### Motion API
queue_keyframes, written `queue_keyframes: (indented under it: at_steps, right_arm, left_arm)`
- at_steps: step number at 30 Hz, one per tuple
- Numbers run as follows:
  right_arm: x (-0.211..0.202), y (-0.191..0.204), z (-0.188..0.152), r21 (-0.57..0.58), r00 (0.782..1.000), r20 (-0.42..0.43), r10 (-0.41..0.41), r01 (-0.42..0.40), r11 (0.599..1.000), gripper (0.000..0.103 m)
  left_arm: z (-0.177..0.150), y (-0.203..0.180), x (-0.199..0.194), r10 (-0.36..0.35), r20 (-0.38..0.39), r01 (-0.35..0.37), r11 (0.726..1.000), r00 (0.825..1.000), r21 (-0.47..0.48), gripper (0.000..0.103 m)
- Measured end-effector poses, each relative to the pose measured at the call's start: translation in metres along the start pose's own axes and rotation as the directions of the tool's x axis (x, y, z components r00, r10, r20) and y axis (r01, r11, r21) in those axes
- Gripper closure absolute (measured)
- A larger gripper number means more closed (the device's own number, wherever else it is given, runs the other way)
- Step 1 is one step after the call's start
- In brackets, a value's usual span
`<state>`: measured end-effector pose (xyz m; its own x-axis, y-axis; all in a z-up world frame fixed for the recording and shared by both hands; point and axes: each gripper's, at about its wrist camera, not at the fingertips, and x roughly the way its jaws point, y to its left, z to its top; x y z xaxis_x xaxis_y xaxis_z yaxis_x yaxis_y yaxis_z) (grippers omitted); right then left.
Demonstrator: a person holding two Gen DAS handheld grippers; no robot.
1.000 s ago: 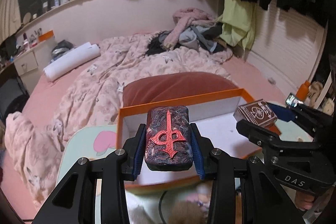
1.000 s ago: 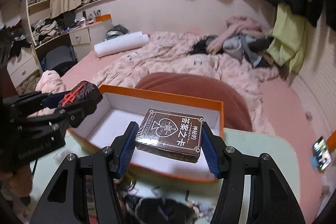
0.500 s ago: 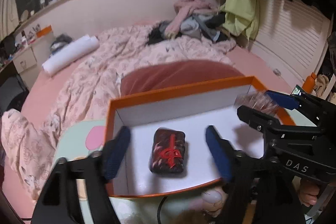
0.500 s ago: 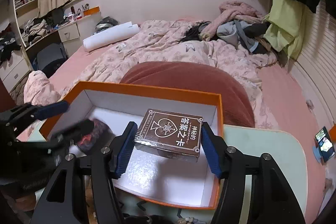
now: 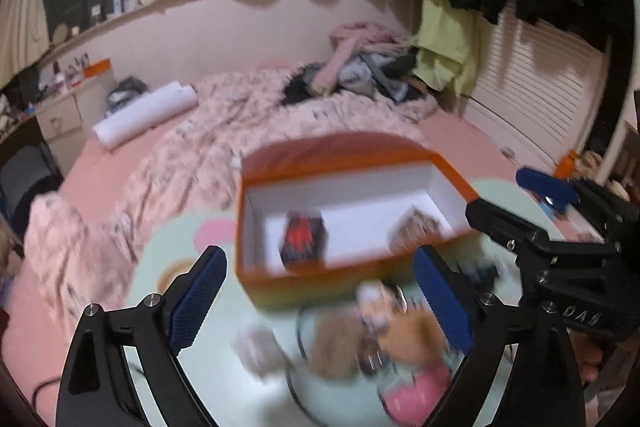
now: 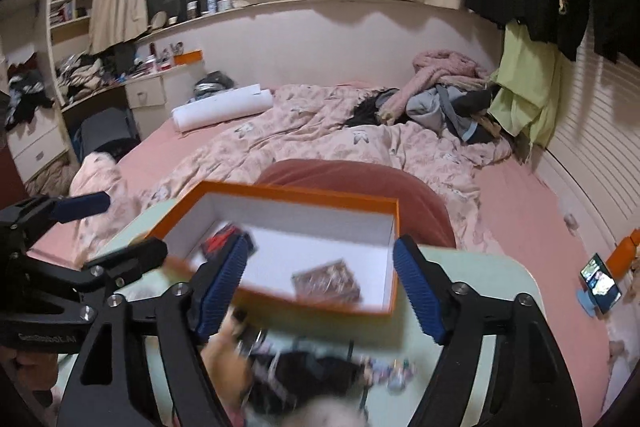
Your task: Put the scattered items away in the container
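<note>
Inside the orange box [image 5: 352, 279], on its white floor, two items are seen lying: a dark case with a red mark [image 5: 303, 241] toward the box's left end and a brown card pack [image 6: 326, 281] toward its right end, well apart from each other. Neither is touched by a claw.

The items not yet tidied are judged to be the small blurred things [image 5: 380, 343] heaped on the pale green table [image 5: 160, 259], just in front of the box's near wall. Their shapes and long axes cannot be told through the blur.

The left gripper [image 5: 320, 303] is held on the near side of the box, above that heap; its jaws are opening wide and nothing is between them. The right gripper [image 6: 320, 287] is held over the box's near wall, jaws opening too and empty, with the heap below it. Both are judged about equally near the heap. The box's near wall stands between heap and floor, so any item must be lifted over it.
</note>
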<state>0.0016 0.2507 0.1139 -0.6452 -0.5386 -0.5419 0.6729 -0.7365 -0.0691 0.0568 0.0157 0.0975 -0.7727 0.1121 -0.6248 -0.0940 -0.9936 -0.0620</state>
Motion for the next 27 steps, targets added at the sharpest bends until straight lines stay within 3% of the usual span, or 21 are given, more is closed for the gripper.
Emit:
queue_keyframes:
  at_steps: [5,9,15,20,21,27]
  right_arm:
    - [-0.023,0.008,-0.043,-0.006,0.998,-0.057,0.037,-0.037,0.999,0.023]
    - [-0.032,0.009,-0.072,0.007,0.996,-0.086,0.023,-0.023,1.000,0.023]
    - [-0.032,0.003,-0.103,0.101,0.992,-0.126,0.000,0.013,0.995,0.023]
    - [-0.020,-0.003,-0.119,0.145,0.981,-0.192,-0.008,0.036,0.989,0.023]
    - [-0.019,-0.002,-0.120,0.140,0.980,-0.199,-0.014,0.043,0.989,0.023]
    - [-0.016,0.008,-0.124,0.089,0.977,-0.208,-0.043,0.063,0.994,0.015]
  left_arm:
    - [-0.048,-0.002,-0.006,0.033,-0.049,-0.035,0.999,0.998,-0.030,0.008]
    - [-0.070,-0.002,-0.013,-0.005,-0.056,0.000,0.996,0.998,-0.085,0.008]
    - [-0.086,-0.015,0.006,0.048,-0.150,-0.053,0.998,0.988,-0.030,0.008]
    - [-0.098,-0.013,0.029,0.018,-0.264,-0.029,0.999,0.964,-0.038,0.005]
    - [-0.099,-0.012,0.031,0.007,-0.265,-0.021,0.999,0.964,-0.049,0.001]
    - [-0.102,-0.010,0.033,-0.003,-0.245,-0.007,0.999,0.970,-0.038,0.000]
